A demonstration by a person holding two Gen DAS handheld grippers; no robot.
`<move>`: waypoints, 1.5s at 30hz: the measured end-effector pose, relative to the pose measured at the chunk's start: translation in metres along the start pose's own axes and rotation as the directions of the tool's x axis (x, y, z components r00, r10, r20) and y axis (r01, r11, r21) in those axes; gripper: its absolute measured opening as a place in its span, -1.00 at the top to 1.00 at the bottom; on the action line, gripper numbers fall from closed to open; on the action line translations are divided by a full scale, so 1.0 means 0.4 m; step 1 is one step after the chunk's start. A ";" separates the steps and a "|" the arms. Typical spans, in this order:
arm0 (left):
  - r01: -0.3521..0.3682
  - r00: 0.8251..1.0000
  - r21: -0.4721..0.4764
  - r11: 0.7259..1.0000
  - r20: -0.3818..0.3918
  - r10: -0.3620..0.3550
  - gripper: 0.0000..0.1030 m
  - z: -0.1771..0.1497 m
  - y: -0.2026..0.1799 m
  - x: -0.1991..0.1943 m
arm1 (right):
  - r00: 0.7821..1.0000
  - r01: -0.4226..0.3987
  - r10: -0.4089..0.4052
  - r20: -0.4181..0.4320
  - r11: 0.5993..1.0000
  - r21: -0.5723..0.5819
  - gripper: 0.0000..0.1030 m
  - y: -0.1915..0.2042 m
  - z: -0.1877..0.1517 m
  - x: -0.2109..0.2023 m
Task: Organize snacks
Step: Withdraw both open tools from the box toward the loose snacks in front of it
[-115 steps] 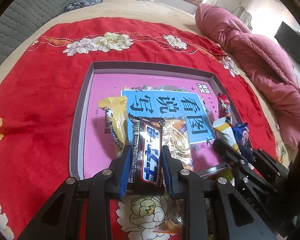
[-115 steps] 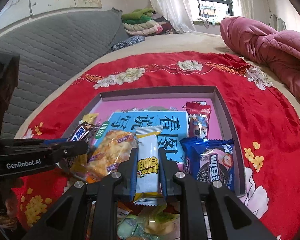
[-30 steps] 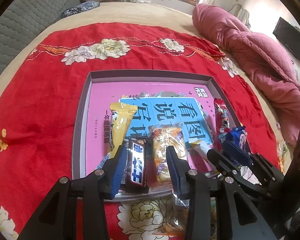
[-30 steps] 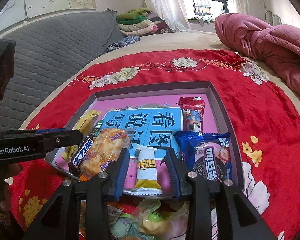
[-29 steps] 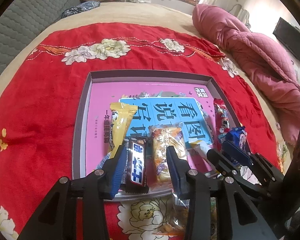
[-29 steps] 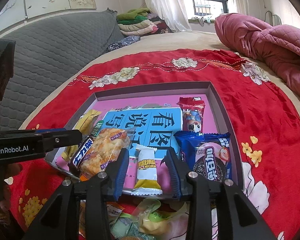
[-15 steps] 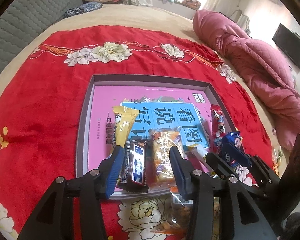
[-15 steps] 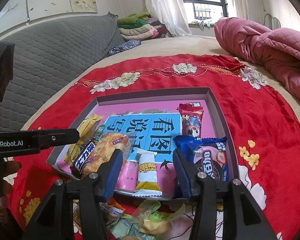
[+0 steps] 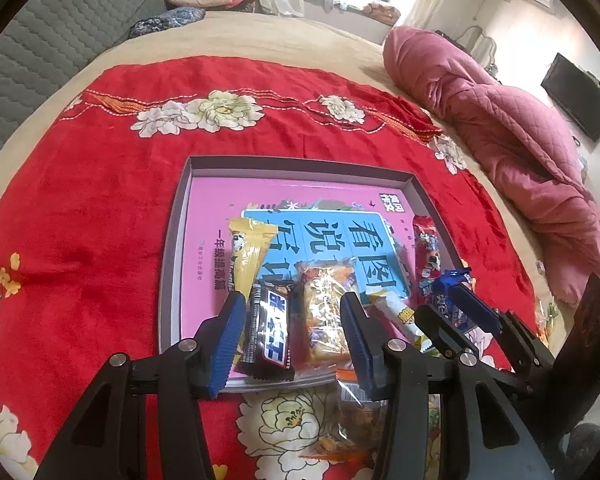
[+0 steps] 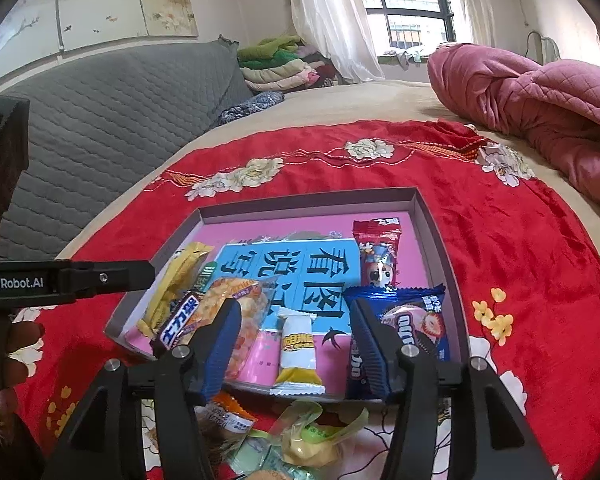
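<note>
A shallow grey box [image 9: 300,165] with a pink and blue printed floor lies on the red blanket and holds the snacks. My left gripper [image 9: 292,300] is open, jaws opening, and hangs over the box's near edge. The dark chocolate bar [image 9: 270,332] and a clear bag of orange crackers [image 9: 326,312] lie loose between its fingers. My right gripper [image 10: 295,308] is open too, jaws opening. A white-and-yellow bar [image 10: 298,348] lies free on the box floor between them. A yellow packet [image 9: 248,252], a red packet [image 10: 378,252] and a blue cookie pack [image 10: 412,320] also lie inside.
Several loose snack packets [image 10: 312,436] lie on the red flowered blanket [image 9: 80,220] just in front of the box. A pink quilt [image 10: 540,100] is heaped at the right. A grey padded headboard [image 10: 120,120] and folded clothes stand at the back. A hand [image 10: 16,344] holds the left gripper.
Both grippers let go of their bars, which now lie in the box. Over the last second both pairs of jaws spread wider and both grippers drew back slightly.
</note>
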State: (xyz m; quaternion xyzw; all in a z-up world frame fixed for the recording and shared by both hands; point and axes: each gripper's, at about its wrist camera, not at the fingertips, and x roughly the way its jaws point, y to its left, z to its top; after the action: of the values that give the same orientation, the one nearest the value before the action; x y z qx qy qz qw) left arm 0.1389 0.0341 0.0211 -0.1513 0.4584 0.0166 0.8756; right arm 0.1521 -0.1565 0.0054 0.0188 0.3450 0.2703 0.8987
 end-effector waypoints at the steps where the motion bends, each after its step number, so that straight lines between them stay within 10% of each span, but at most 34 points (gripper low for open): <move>1: 0.001 1.000 0.001 1.000 0.000 -0.001 0.02 0.000 -0.001 -0.002 | 1.000 -0.003 0.003 0.004 1.000 -0.002 -0.10 0.001 0.001 -0.003; 45: 0.033 0.999 0.028 0.999 0.032 -0.034 -0.09 -0.030 -0.025 -0.096 | 0.995 0.063 -0.070 0.065 0.992 0.106 -0.36 -0.072 0.003 -0.137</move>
State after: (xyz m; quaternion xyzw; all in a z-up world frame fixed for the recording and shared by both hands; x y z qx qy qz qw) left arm 0.1088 0.0256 0.0483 -0.1465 0.4418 -0.0019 0.8851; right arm 0.1329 -0.2084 0.0335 0.0631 0.3281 0.2210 0.9163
